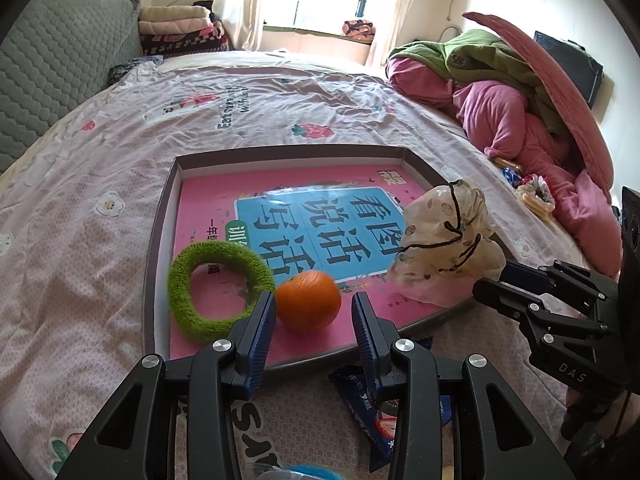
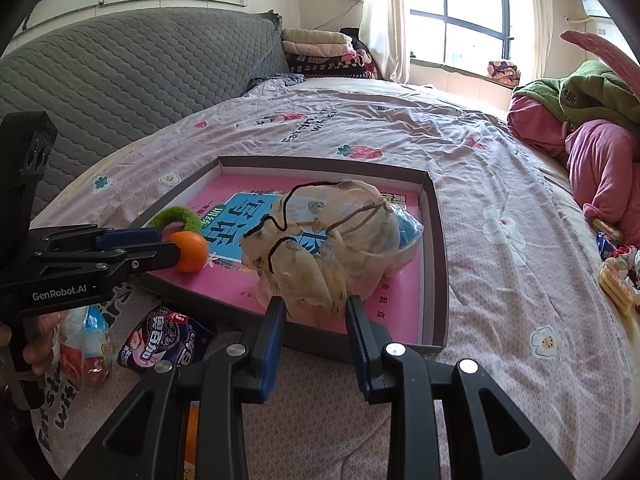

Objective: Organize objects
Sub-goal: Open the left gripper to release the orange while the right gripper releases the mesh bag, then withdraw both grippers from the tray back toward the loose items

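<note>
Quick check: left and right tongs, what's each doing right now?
Left tongs: open around the orange, pads not clearly pressing it.
Right tongs: shut on the bag.

You've got an orange [image 1: 308, 300] resting in the tray [image 1: 160, 216], touching a fuzzy green ring [image 1: 216, 284] lying flat at its near-left corner; crumpled translucent bag [image 2: 328, 236] w/ black cord sits right.
</note>
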`<state>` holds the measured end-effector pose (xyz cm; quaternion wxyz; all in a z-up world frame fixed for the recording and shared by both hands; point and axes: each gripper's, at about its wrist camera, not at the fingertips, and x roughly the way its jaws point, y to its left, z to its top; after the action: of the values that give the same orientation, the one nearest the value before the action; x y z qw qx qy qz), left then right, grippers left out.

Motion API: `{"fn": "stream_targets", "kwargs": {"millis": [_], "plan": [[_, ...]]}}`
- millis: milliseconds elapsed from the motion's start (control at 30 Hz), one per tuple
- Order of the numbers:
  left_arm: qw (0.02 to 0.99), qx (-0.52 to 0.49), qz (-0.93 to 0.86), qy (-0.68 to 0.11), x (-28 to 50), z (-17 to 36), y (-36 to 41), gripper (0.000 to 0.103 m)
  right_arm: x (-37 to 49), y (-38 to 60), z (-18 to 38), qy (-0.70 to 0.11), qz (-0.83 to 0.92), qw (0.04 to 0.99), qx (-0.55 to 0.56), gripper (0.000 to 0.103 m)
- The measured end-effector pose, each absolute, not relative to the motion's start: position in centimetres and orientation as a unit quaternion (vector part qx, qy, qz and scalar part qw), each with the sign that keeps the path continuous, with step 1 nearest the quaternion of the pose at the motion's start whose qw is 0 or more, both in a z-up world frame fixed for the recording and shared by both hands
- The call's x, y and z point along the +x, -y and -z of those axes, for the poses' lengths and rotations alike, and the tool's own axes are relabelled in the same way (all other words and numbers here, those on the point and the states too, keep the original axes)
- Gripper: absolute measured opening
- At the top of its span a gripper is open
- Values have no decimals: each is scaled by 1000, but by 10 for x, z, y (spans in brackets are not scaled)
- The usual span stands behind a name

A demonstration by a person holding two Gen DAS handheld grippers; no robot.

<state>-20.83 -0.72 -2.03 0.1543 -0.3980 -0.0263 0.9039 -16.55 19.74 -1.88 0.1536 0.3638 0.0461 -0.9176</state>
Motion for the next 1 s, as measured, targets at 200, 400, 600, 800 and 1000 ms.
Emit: {"fn": "stream_targets", "kwargs": {"millis": [200, 400, 600, 800, 1000], "plan": [[154, -393, -906, 27, -206, 16, 8, 40, -161, -201, 14, -42, 918, 155, 363, 31], [154, -389, -908, 32, -203, 9, 10, 42, -158, -204, 3, -39, 923, 155, 349, 31], [151, -380, -912, 38, -199, 0, 14, 46, -156, -209, -3, -26, 928, 154, 339, 31], [147, -380, -912, 40, -198, -2, 17, 47, -156, -213, -3, -20, 929, 151, 339, 31], [146, -378, -913, 43, -197, -3, 18, 52, -157, -216, -2, -22, 931, 139, 338, 37]]}}
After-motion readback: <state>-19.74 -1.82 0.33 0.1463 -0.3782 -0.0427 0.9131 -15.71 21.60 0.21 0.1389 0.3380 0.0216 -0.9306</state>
